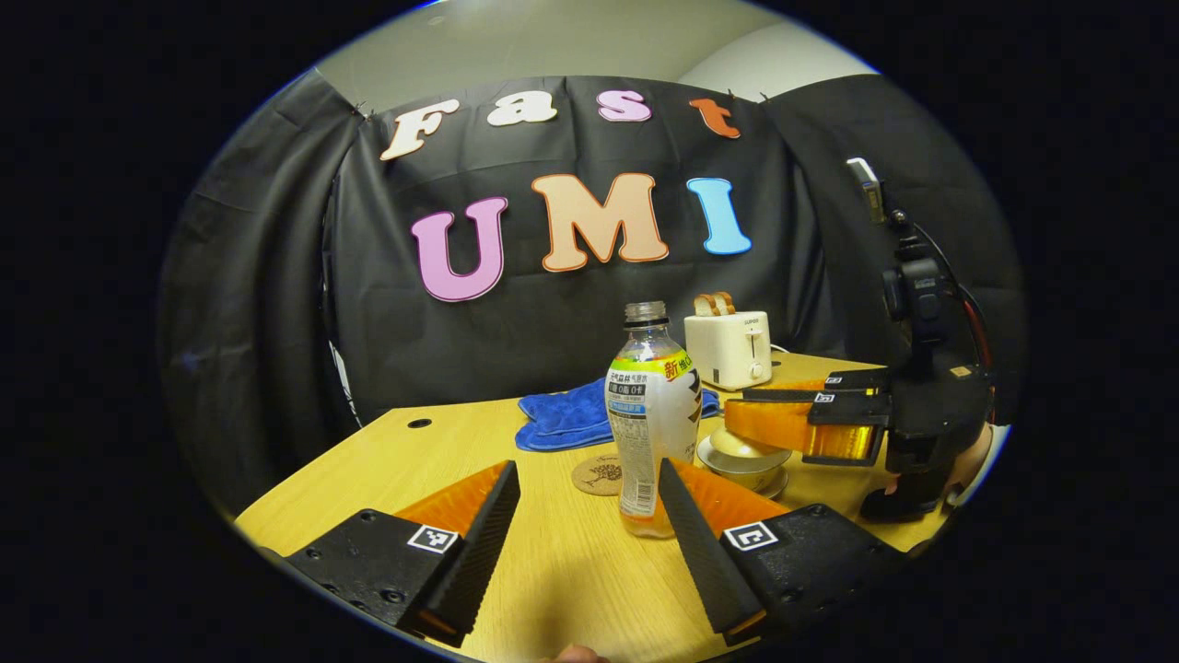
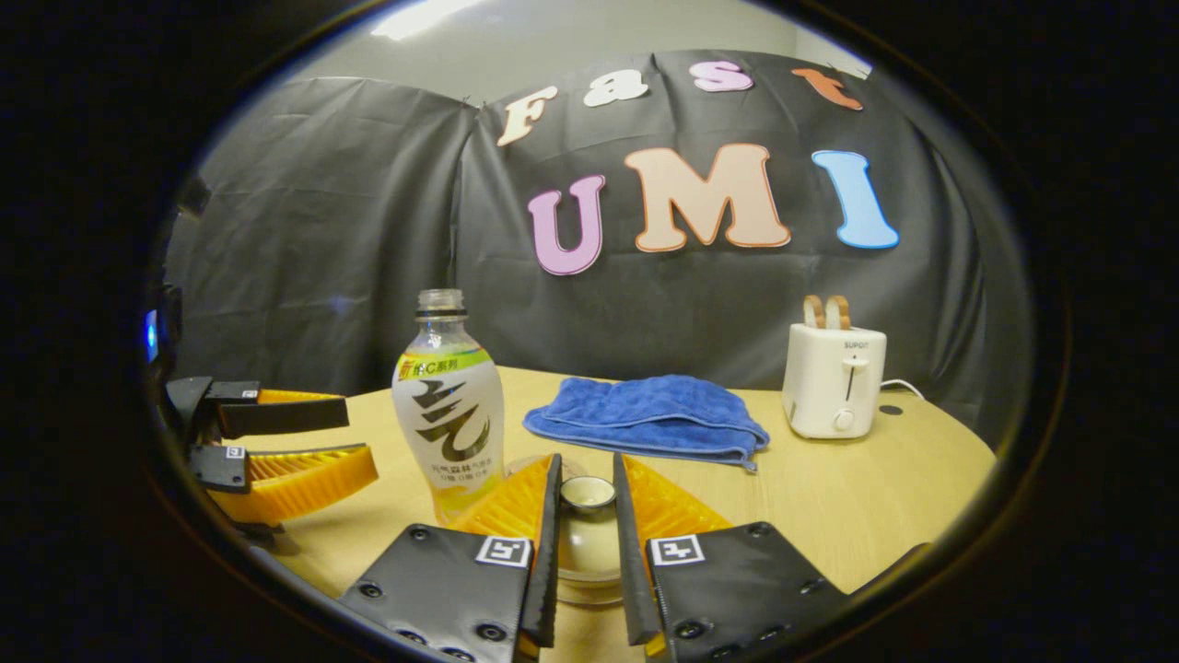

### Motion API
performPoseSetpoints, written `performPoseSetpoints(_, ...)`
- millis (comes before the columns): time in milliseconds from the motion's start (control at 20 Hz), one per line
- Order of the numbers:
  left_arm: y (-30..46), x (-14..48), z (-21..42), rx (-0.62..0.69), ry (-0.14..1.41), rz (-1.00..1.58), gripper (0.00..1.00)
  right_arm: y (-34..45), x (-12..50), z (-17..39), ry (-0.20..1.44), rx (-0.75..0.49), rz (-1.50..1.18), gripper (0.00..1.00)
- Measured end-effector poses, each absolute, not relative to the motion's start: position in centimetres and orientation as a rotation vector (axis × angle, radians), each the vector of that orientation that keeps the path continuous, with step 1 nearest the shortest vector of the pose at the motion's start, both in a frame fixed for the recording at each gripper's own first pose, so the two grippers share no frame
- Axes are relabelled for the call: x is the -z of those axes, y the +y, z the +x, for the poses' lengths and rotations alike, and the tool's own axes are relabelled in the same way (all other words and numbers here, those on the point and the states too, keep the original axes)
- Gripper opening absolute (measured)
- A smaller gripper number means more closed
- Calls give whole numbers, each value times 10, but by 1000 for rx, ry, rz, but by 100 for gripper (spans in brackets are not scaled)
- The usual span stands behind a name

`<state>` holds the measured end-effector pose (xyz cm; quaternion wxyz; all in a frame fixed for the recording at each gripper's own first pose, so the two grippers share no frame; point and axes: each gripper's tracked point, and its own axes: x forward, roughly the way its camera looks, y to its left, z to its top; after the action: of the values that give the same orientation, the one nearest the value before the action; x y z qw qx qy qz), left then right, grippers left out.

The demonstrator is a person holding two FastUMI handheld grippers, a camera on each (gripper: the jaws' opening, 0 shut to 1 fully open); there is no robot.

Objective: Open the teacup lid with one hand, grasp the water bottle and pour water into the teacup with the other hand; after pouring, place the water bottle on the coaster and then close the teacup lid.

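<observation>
Right gripper (image 2: 587, 516) nearly closed around teacup lid (image 2: 587, 494) knob, contact unclear; left gripper (image 1: 589, 516) wide open, flanking upright, uncapped water bottle (image 1: 650, 424); teacup (image 1: 742, 459) partly hidden.

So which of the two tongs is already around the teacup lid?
The right tongs: their fingers flank the lid knob closely. The left tongs are wide open beside the bottle, gripping nothing.
</observation>
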<state>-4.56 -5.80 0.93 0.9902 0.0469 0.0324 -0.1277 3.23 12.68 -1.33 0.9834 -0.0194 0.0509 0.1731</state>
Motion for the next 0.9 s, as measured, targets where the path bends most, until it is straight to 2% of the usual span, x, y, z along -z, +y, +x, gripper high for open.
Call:
performPoseSetpoints(600,-52,-7,-46,235,63,74,89,123,28,43,142,-322,-41,33)
performPoseSetpoints(850,-54,-7,-46,235,65,61,89,118,26,38,142,-303,-49,46)
performPoseSetpoints(900,-55,-7,-45,234,63,57,89,116,23,36,130,-298,-44,55)
